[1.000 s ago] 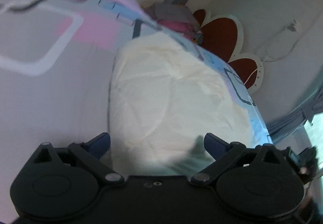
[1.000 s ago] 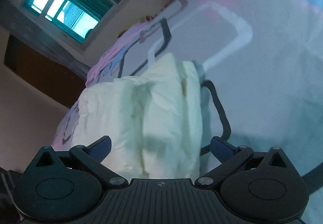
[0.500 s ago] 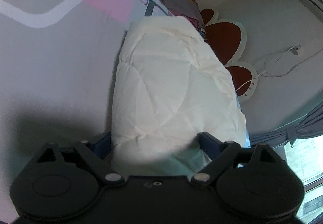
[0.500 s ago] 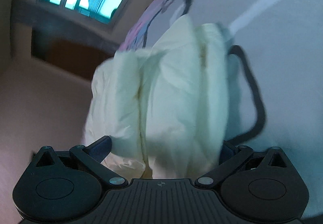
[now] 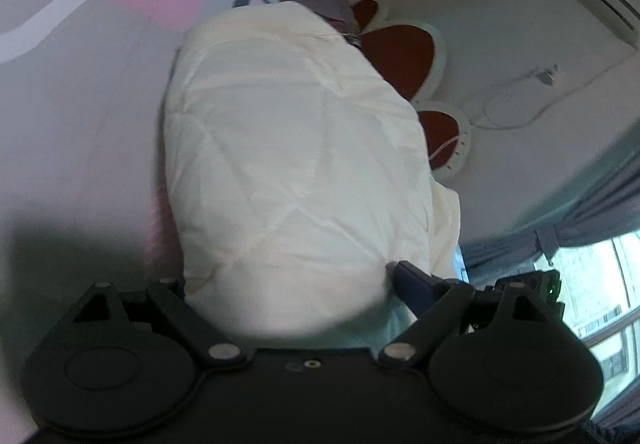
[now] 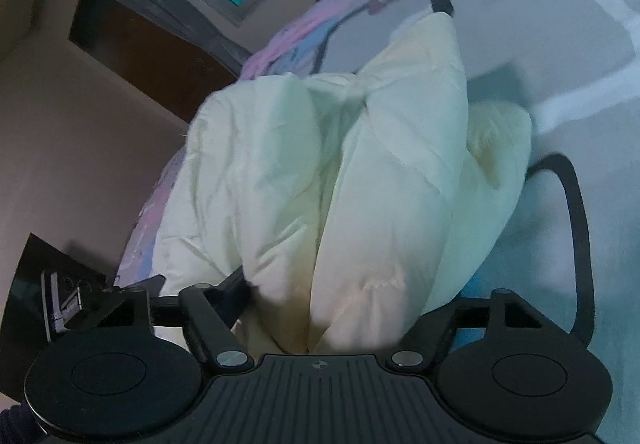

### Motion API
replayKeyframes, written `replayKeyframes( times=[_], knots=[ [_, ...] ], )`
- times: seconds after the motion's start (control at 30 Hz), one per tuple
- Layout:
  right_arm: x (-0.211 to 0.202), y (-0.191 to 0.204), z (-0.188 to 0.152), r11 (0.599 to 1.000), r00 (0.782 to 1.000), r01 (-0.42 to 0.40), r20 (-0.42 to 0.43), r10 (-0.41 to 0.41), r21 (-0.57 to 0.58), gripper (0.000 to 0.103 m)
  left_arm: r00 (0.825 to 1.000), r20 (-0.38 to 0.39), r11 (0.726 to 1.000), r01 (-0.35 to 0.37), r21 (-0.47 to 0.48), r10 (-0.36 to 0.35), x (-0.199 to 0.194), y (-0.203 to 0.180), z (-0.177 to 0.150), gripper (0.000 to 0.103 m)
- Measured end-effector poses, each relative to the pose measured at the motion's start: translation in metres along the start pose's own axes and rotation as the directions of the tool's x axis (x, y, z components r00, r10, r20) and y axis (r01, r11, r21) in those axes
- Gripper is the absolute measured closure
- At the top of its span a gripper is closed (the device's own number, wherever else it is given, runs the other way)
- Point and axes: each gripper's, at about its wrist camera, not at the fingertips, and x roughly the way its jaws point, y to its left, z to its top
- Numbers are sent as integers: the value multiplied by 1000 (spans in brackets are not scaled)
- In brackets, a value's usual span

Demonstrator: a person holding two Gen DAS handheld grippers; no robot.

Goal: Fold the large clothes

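Now, step: both tongs are closing in on the ends of the puffy coat, to lift it for another fold, I think.
Coat: the big cream puffy coat [image 5: 296,164] lies on the bed [image 5: 80,132], already folded into a long thick bundle, near the bed's edge by the wall.
Left tongs: the left tongs [image 5: 288,280] are spread wide and closing slowly. The coat's near end sits between them. One blue finger [image 5: 412,280] is right at the cloth. The other finger is hidden under the coat, so I cannot tell if it presses yet.
Right tongs: the right tongs [image 6: 332,304] are closing fast around the bunched folds of the coat [image 6: 360,172]. The thick folds fill the gap, but the tips are hidden, so I cannot be sure they pinch it.
How to do it well: get all the layers inside the tongs, not just the top one. Squeeze until the puffy cloth stops slipping. Lift both ends together so the bundle does not fall open.
What could go wrong: the slippery cloth may slide out, and the fold may puff open.
Bed sheet: it has pink, blue and white shapes with dark lines.
Containers: none that I can see. No basket, box or bag is here, so nothing is inside anything.
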Motion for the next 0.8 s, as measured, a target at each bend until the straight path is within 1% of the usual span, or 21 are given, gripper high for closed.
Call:
replayKeyframes(
  times=[0.17,0.27,0.37,0.43,0.5,0.57,0.67,0.77,0.8],
  knots=[
    [-2,42,4,997,999,9,40,-6,-78,33,997,18,995,78,57,-79,-20,-7,10,16],
    [10,75,5,993,999,7,54,-1,-117,33,995,25,991,90,102,-93,-41,-5,26,16],
    [29,106,7,989,997,-2,73,13,-149,33,993,53,987,100,125,-107,-65,6,50,16],
    [50,133,12,985,997,-10,78,23,-170,33,991,74,986,99,136,-110,-87,17,65,16],
    [68,156,12,981,996,-22,76,37,-192,33,990,94,986,95,138,-109,-110,32,81,16],
    [94,180,13,977,997,-30,66,45,-211,33,988,113,987,86,135,-101,-135,52,96,16],
    [145,211,8,974,998,-48,35,57,-219,33,989,129,990,60,125,-76,-168,84,110,16],
    [201,229,-5,976,998,-65,-12,64,-206,33,992,124,995,24,101,-37,-197,122,116,15],
    [225,228,-4,978,998,-66,-28,62,-196,33,993,119,997,10,82,-20,-203,136,118,15]
  ],
)
